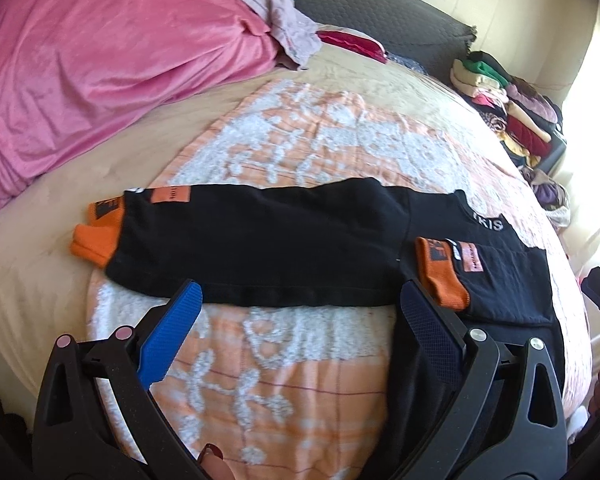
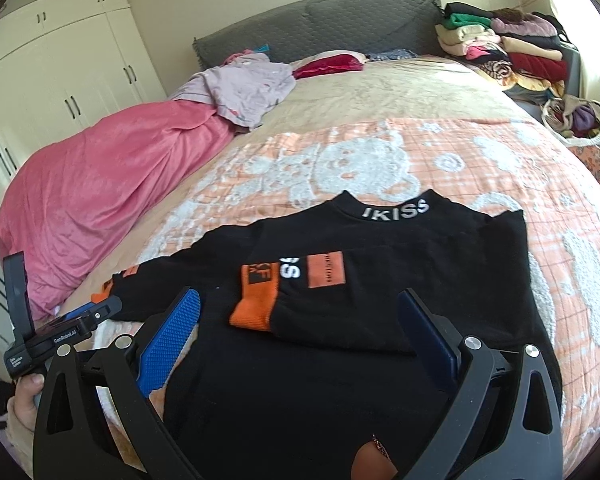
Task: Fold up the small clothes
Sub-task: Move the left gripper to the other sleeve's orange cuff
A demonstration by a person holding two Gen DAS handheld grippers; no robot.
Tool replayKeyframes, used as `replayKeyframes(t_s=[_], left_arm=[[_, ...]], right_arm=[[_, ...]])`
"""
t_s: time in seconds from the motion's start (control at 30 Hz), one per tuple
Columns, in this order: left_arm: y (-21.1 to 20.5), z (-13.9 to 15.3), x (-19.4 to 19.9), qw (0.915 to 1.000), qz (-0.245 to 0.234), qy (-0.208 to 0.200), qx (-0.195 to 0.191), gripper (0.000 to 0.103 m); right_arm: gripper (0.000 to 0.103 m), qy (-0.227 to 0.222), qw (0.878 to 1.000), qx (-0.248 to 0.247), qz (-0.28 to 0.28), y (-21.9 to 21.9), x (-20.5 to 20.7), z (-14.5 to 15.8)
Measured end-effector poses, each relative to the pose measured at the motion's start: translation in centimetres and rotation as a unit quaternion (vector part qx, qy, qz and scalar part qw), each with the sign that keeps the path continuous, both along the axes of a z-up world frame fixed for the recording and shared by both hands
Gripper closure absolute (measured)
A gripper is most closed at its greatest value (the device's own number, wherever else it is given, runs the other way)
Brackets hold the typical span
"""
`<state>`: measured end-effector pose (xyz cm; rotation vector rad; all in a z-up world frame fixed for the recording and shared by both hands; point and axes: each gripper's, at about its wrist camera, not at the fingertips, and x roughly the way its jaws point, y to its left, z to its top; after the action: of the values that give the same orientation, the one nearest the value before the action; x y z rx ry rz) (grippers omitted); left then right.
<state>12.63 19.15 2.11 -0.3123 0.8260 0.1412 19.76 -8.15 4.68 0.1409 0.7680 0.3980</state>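
Note:
A small black long-sleeved top [image 1: 284, 248] with orange cuffs lies flat on the orange-and-white blanket [image 1: 300, 144]. Its left sleeve stretches out to the left, ending in an orange cuff [image 1: 94, 246]. Its right sleeve is folded across the chest, with its orange cuff [image 2: 256, 300] on the body [image 2: 360, 248]. My left gripper [image 1: 300, 304] is open and empty, just above the top's lower hem. My right gripper [image 2: 300, 312] is open and empty, hovering over the lower body near the folded cuff. The left gripper also shows at the left edge of the right wrist view [image 2: 96, 314].
A pink quilt [image 1: 100, 72] lies bunched along the left of the bed, with a lilac garment [image 2: 244, 88] at its far end. Stacks of folded clothes [image 2: 508, 48] and a bag of clothes [image 2: 580, 124] sit at the far right. A grey headboard [image 2: 320, 24] and white wardrobes [image 2: 60, 80] stand behind.

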Motion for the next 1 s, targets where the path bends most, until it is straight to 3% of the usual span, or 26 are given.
replayKeyframes(t_s=[0.67, 1.0], left_arm=[[7.5, -1.9, -3.1, 0.997, 0.067, 0.01, -0.037, 0.01], [10.5, -3.6, -4.2, 0.9924, 0.092, 0.013, -0.081, 0.01]], right_arm=[[0.005, 0.002, 0.997, -0.021, 0.075, 8.6, 0.0, -1.3], [0.005, 0.007, 0.993, -0.029, 0.11, 12.0, -0.7, -2.1]])
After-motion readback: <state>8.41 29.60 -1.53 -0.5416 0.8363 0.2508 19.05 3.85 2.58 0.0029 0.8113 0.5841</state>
